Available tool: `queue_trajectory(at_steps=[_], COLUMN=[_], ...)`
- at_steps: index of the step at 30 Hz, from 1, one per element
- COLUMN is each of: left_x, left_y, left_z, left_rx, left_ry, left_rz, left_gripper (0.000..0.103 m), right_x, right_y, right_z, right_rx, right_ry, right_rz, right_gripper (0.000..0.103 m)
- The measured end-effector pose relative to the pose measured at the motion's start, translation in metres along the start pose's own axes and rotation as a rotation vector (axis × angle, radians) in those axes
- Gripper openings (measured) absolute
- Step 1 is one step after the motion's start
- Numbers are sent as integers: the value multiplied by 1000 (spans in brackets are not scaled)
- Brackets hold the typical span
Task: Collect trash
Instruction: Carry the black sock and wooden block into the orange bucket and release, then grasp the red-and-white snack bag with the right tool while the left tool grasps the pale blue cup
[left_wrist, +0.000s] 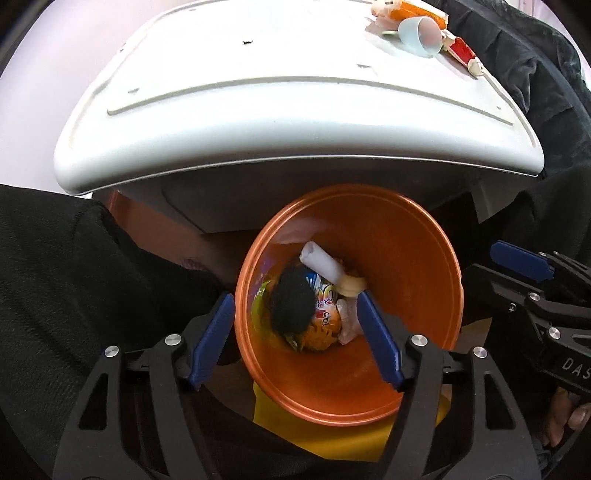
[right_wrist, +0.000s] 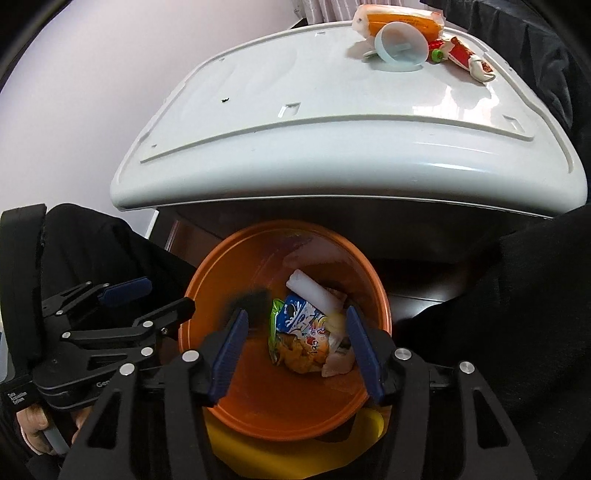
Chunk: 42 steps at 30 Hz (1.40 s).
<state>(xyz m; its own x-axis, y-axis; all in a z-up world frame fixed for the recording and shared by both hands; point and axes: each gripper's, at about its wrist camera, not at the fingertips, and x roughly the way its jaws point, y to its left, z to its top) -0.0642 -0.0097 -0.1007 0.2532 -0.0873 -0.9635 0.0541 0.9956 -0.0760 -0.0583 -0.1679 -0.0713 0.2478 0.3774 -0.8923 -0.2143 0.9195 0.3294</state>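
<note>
An orange bin stands below both grippers. In it lie a white paper roll, a colourful snack packet and pale wrappers. A black fuzzy lump, blurred in the right wrist view, is inside the bin's mouth, and no pad touches it. My left gripper is open over the bin. My right gripper is open beside it, holding nothing.
A white moulded top rises behind the bin. At its far right lie a pale blue cup, an orange packet and a red wrapper. Something yellow sits under the bin. Black fabric flanks both sides.
</note>
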Motion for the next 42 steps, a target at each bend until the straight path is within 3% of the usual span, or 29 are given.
queue_trajectory(at_steps=[10, 16, 24, 30, 36, 42], left_x=[-3, -22, -41, -33, -21, -20], left_y=[6, 18, 31, 27, 15, 5], left_z=[0, 5, 32, 52, 52, 51], left_rx=[-31, -60, -72, -61, -5, 45], left_ry=[-19, -88, -212, -239, -236, -251], left_rz=[-13, -52, -83, -65, -64, -95], left_gripper=[67, 67, 74, 74, 74, 74], right_x=[-18, -27, -69, -80, -56, -9], right_y=[-16, -32, -75, -116, -148, -170], right_z=[-2, 17, 77, 133, 190, 241], right_rx=[44, 98, 98, 73, 32, 0], right_ry=[-50, -77, -214, -275, -238, -156], right_rz=[9, 24, -82, -204, -252, -202], right_gripper=[55, 58, 65, 66, 66, 66])
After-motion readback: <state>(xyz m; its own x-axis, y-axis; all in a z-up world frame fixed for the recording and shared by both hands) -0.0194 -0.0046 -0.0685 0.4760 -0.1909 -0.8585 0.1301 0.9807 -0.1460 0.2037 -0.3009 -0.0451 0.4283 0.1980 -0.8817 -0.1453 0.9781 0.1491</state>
